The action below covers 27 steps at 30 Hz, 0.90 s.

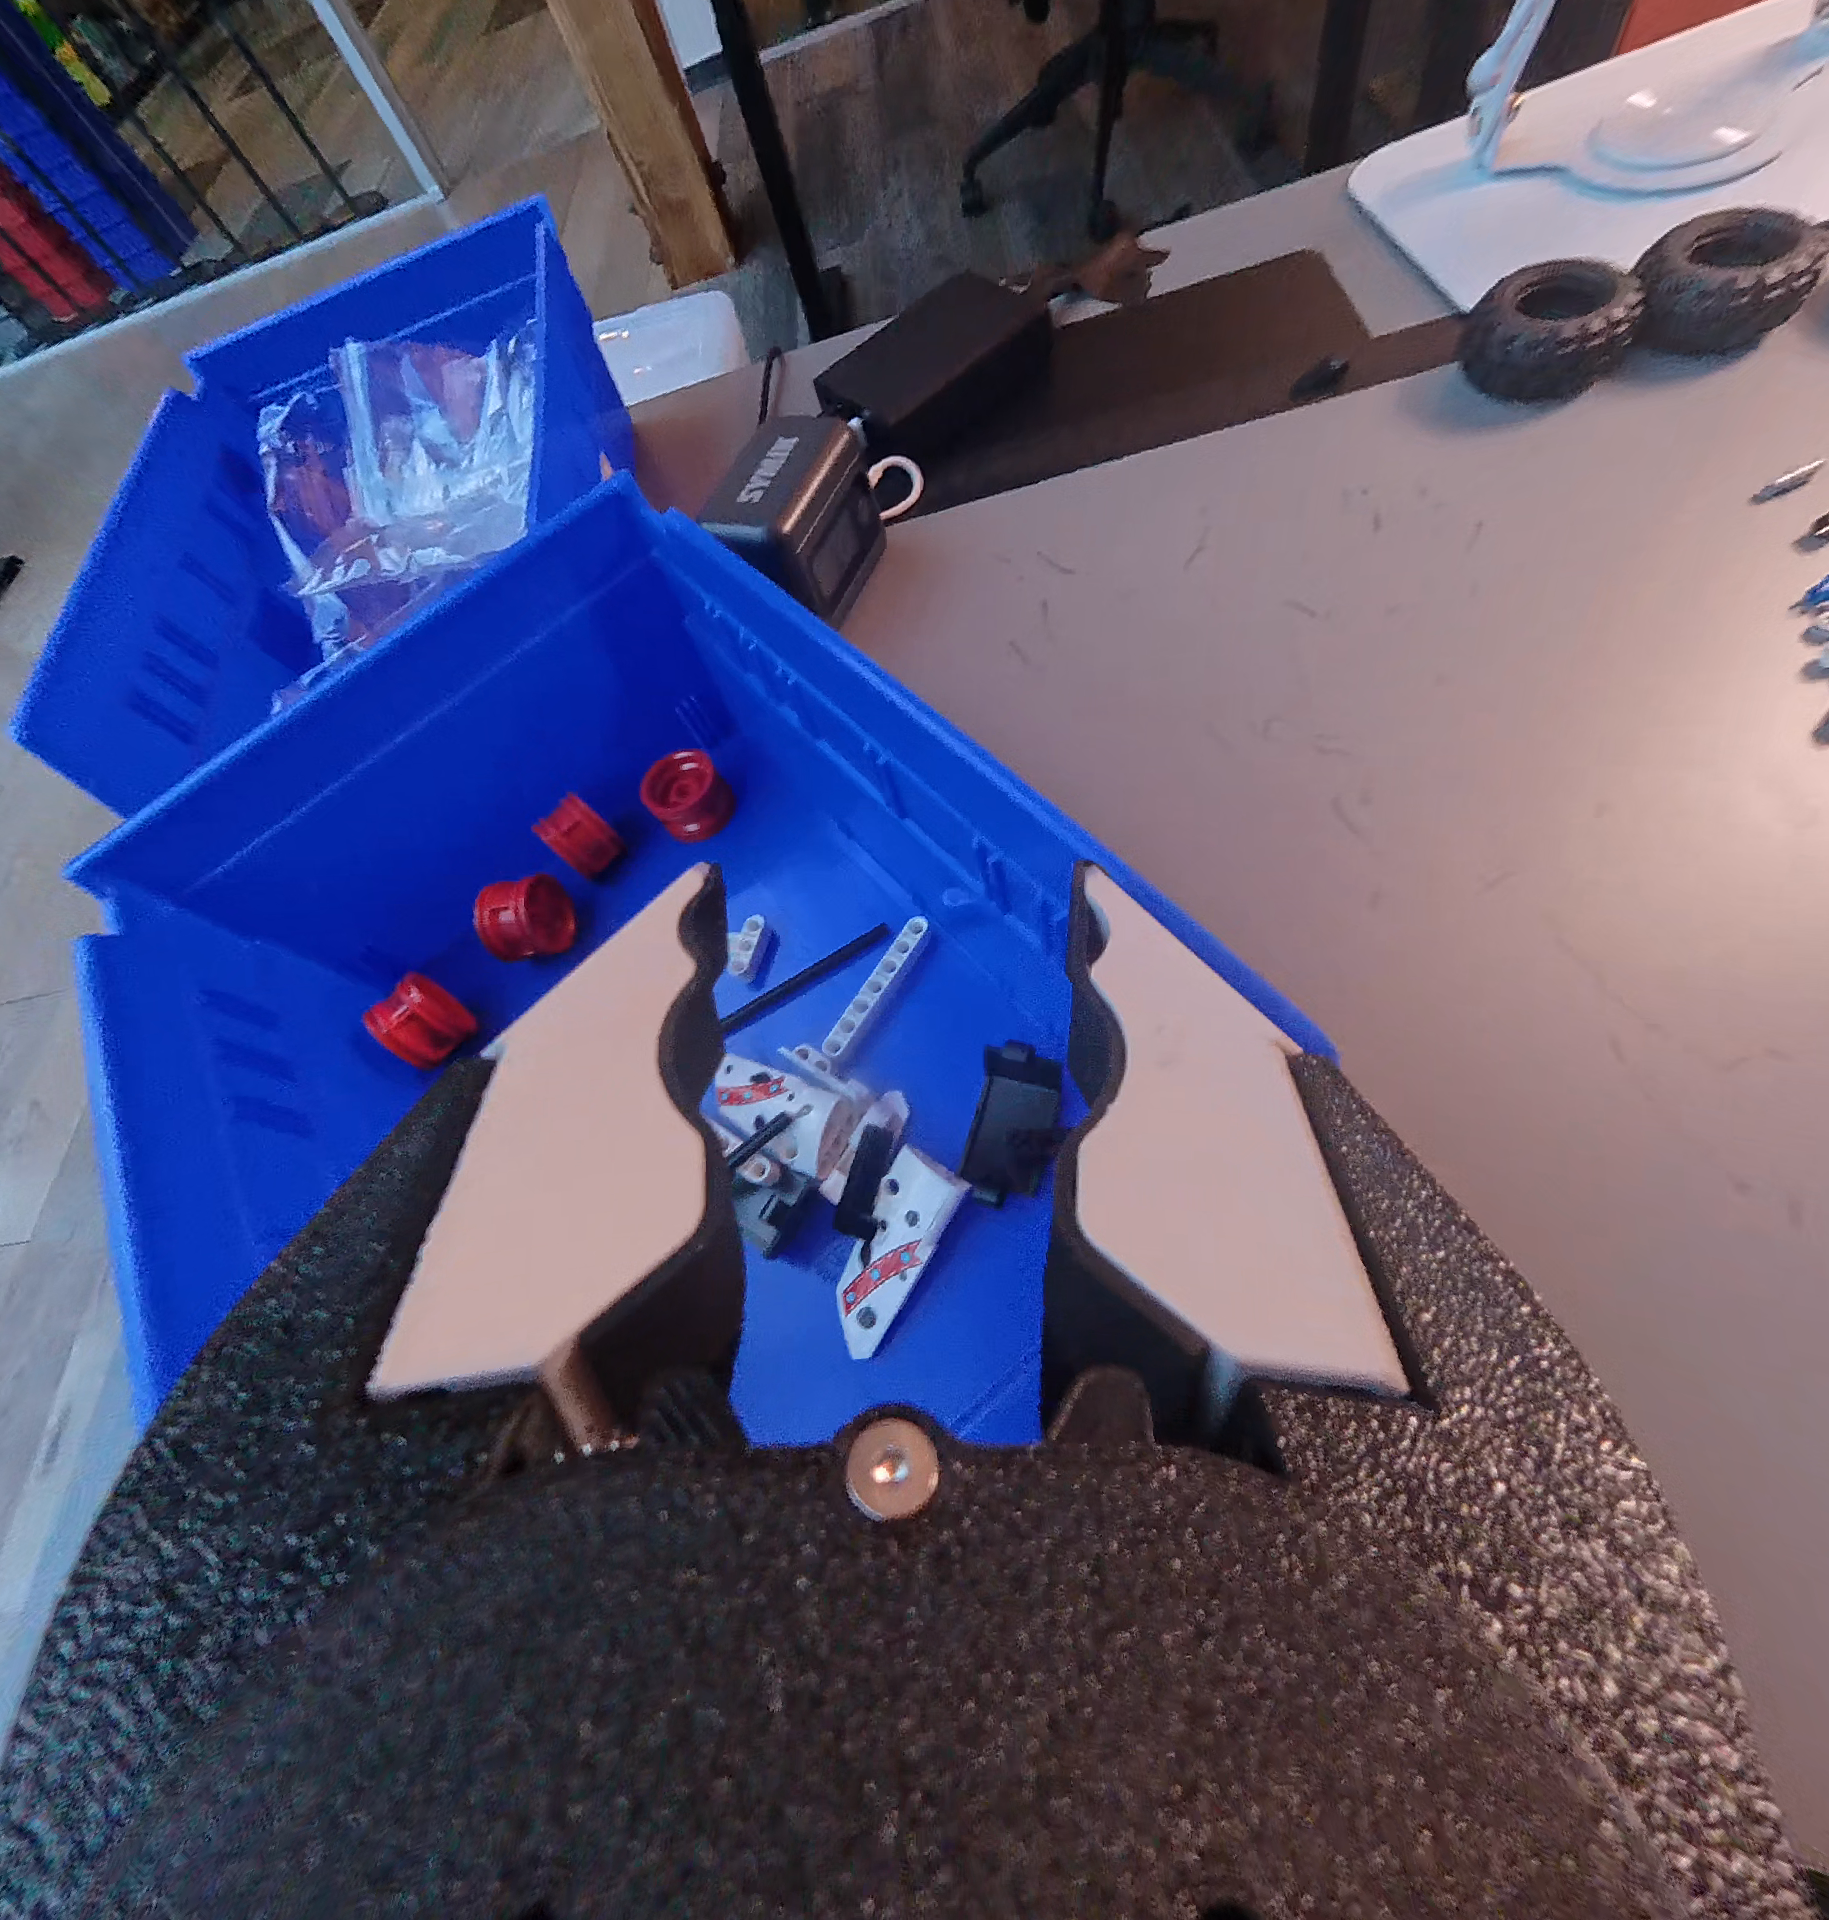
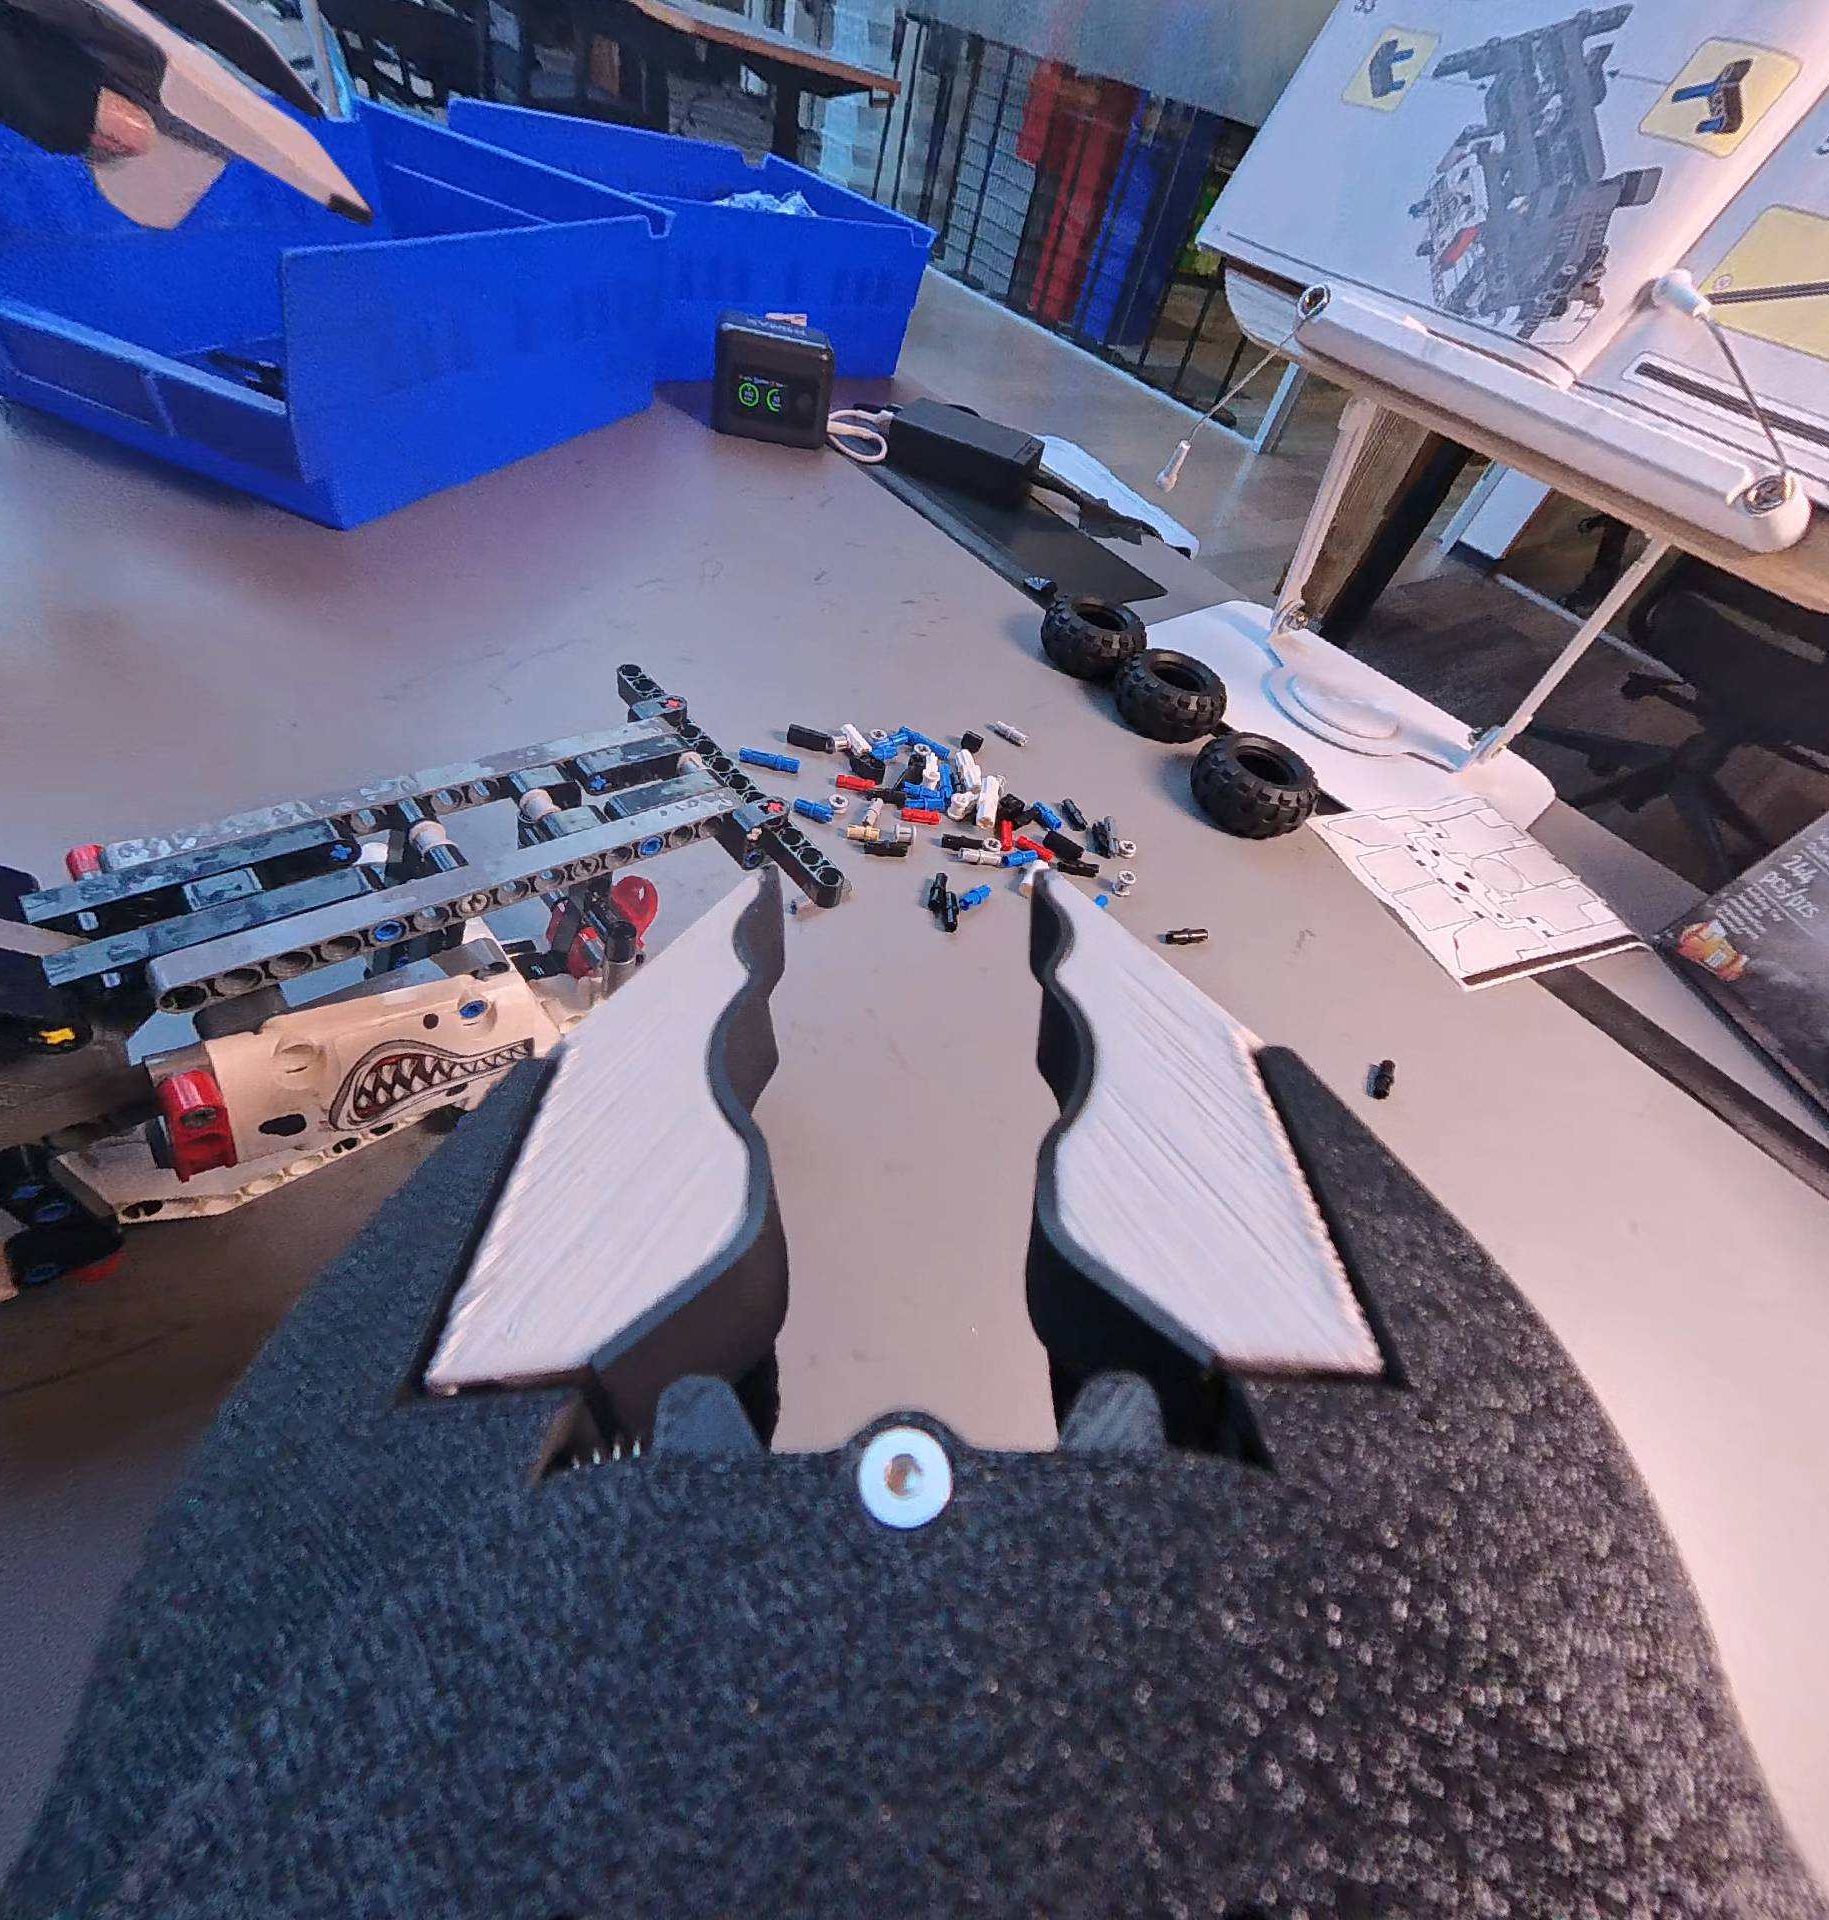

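Note:
My left gripper [image 1: 894,883] is open and empty, held above a blue bin [image 1: 453,727]. Between its fingers lie white and black toy building parts [image 1: 837,1153] on the bin floor. Several red wheel hubs [image 1: 523,914] lie in a row farther left in the bin. My right gripper [image 2: 905,883] is open and empty, low over the grey table [image 2: 474,623]. Just beyond its fingertips lies a scatter of small blue, black, red and white pins [image 2: 941,800]. A partly built toy vehicle [image 2: 370,935] with a shark-mouth panel lies to its left. The left gripper [image 2: 224,135] shows over the bin at top left.
A second blue bin [image 1: 162,582] holds a plastic bag [image 1: 401,488]. Three black tyres [image 2: 1170,691] lie right of the pins. A building manual on a white stand [image 2: 1575,208], a sticker sheet [image 2: 1461,883], a small black device [image 2: 773,379] and a black adapter [image 2: 967,442] are on the table. Tip to tip, the grippers are about 40 centimeters apart.

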Each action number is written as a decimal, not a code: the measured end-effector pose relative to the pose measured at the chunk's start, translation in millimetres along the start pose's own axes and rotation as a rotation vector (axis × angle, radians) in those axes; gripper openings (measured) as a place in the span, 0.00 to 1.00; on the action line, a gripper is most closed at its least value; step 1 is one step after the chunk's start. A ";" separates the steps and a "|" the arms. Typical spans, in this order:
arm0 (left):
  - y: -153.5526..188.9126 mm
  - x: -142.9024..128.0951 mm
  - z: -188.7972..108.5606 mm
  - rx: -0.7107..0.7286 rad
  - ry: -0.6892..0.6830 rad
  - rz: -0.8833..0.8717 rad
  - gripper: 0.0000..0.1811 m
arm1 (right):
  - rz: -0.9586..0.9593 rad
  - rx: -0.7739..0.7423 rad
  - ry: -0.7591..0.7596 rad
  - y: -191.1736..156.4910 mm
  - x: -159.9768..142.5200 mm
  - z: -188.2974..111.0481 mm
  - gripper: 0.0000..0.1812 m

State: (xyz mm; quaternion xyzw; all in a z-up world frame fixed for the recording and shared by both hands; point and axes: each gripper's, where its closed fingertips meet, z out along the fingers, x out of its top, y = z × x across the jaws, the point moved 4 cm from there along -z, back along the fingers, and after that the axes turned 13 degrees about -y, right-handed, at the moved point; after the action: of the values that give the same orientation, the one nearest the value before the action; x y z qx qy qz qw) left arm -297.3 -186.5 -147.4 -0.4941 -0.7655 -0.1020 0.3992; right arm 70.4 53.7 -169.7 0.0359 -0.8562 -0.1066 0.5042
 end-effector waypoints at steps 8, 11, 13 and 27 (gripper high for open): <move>63.7 57.8 -33.6 -0.307 0.445 -0.004 0.34 | 0.068 -0.016 0.025 12.3 -1.2 3.6 0.26; 91.7 75.2 -35.8 -0.358 0.518 0.047 0.33 | 0.092 -0.028 0.040 19.3 1.7 6.6 0.25; 107.8 88.3 -32.3 -0.389 0.533 0.076 0.33 | 0.103 -0.043 0.049 27.7 6.9 11.6 0.25; 177.8 197.0 21.9 -0.545 0.525 0.063 0.33 | 0.004 -0.427 0.051 222.3 124.7 140.1 0.10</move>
State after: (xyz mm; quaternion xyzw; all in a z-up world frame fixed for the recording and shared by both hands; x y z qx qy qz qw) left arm -197.5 45.7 -64.0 -0.5625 -0.5664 -0.4126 0.4388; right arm -102.4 269.8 -80.1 -0.0709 -0.8011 -0.2838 0.5223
